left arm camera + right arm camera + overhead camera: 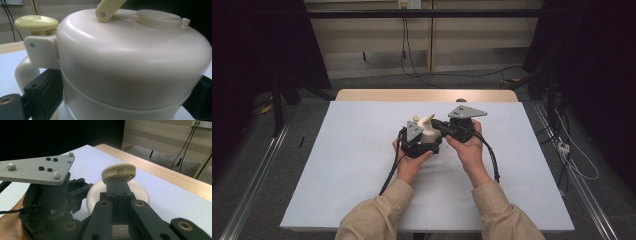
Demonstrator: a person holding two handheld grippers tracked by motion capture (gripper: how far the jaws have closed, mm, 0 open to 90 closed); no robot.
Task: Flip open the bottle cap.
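In the lower middle of the right gripper view, our right gripper [119,180] has its jaws pressed together on the flat yellowish lid handle [119,171] of the cream pot [95,195]. At centre frame of the high view, our left gripper [424,142] clamps that pot's body from both sides, and in the left gripper view the pot wall fills the gap between the jaws. We judge we are lifting the handle: keep the left squeeze firm, pull straight along the hinge, and avoid twisting. The white mat [337,165] lies beneath, wooden table edge [377,95] beyond
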